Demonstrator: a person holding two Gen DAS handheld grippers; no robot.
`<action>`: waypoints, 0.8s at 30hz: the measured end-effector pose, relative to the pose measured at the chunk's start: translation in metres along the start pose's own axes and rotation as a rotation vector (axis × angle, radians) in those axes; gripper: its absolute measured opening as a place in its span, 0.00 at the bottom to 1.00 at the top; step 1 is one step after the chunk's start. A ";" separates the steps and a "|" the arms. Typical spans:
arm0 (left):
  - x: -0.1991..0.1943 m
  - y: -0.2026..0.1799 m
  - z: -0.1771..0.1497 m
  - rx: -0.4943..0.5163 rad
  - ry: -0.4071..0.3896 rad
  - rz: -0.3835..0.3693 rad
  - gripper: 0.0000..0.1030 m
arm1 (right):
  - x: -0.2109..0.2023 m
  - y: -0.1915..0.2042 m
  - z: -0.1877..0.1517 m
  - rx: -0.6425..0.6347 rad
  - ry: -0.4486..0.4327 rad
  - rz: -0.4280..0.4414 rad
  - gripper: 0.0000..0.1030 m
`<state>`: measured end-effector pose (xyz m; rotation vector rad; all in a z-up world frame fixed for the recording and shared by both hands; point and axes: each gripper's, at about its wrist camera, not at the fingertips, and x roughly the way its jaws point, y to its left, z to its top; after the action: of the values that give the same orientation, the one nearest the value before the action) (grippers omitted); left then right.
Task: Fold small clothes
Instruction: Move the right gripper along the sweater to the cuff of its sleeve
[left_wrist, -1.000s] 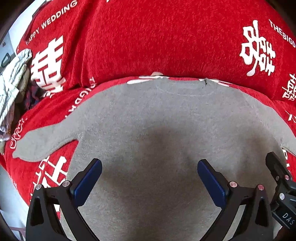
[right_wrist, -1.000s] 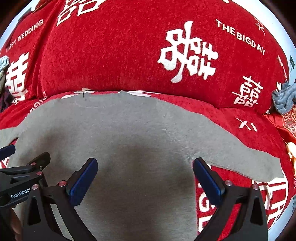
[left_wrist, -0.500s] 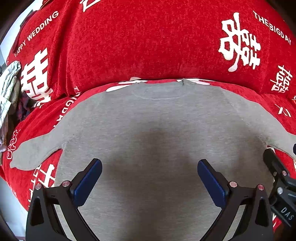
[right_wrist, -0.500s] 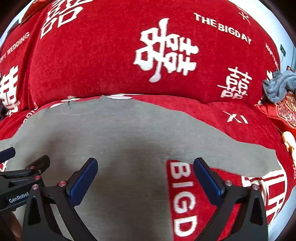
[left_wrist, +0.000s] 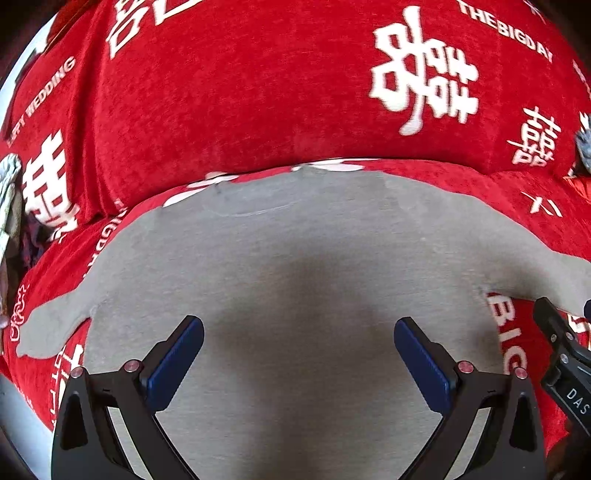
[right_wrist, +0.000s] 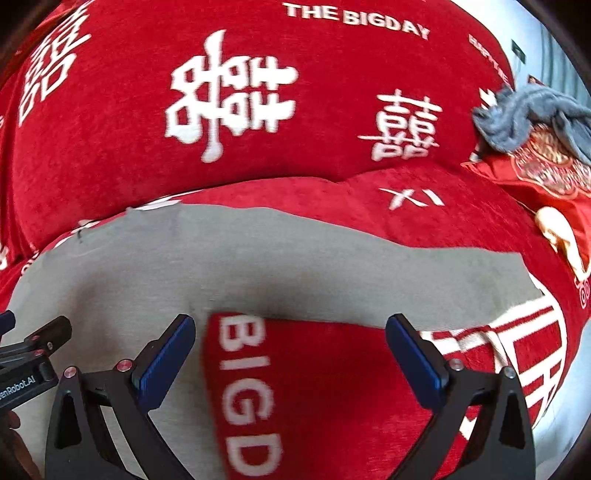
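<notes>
A small grey long-sleeved knit top (left_wrist: 295, 266) lies spread flat, front or back up I cannot tell, on a red plush sofa cover printed with white characters and lettering (left_wrist: 229, 92); its neckline points toward the backrest, and its two sleeves reach out to either side over the seat.

The left gripper (left_wrist: 298, 354) hangs over the lower body of the top with its blue-padded fingers (left_wrist: 173, 363) spread wide, released and grasping nothing; grey cloth fills the gap between them; the left sleeve tapers off toward the seat's left edge.

The right gripper (right_wrist: 290, 354) is likewise released, jaws wide apart, empty; it hangs over the top's right side, where the side seam meets the sleeve, so that grey cloth shows by its left finger and the red cover with the white letters "BIG D" shows between the fingers; the right sleeve (right_wrist: 406, 280) stretches across beyond the fingertips.

Each gripper appears at the edge of the other's view, near but apart.

A crumpled blue-grey cloth (right_wrist: 532, 114) lies on a red embroidered cushion (right_wrist: 546, 173) at the far right of the sofa; a pale bundle of fabric (left_wrist: 9, 199) sits at the far left.
</notes>
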<state>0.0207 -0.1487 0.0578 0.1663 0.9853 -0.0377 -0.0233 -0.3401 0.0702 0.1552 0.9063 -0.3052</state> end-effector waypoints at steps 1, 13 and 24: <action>0.000 -0.005 0.001 0.007 0.000 -0.002 1.00 | 0.001 -0.005 0.000 0.009 0.003 -0.004 0.99; 0.003 -0.053 0.003 0.074 0.005 -0.020 1.00 | 0.010 -0.049 -0.004 0.069 0.027 -0.049 0.99; 0.009 -0.076 0.002 0.098 0.018 -0.025 1.00 | 0.019 -0.091 -0.011 0.157 0.060 -0.053 0.99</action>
<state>0.0194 -0.2236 0.0418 0.2448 1.0041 -0.1082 -0.0504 -0.4269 0.0479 0.2864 0.9473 -0.4233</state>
